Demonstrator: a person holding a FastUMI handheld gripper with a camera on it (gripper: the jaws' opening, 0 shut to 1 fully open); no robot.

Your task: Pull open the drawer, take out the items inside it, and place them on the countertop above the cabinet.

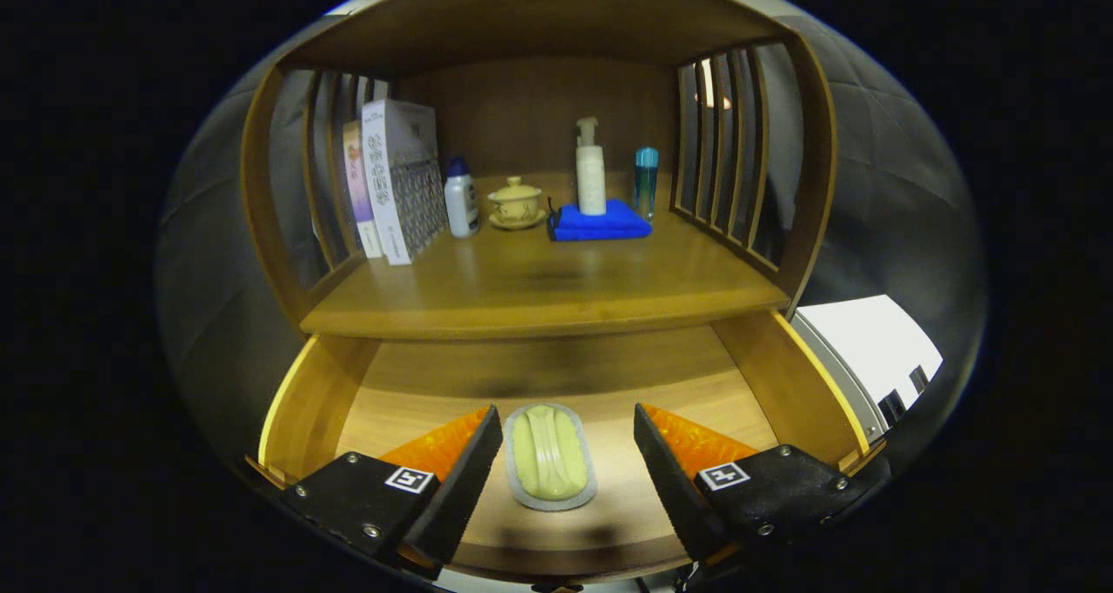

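A: Between the wide-set jaws of the gripper (567, 458): one pale green soap dish (550, 456), untouched, flat on the open drawer (765, 376) floor.

B: Step?

A: Removal. Next, likely: lower, close, lift to bench (539, 293) above.

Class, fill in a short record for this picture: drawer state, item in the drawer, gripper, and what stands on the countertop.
drawer: pulled open
item: pale green soap in a grey dish, lying flat on the drawer floor
gripper: open, fingers either side of the soap, not touching
countertop: boxes, white bottle, lidded cup, pump bottle on blue cloth, blue-capped bottle
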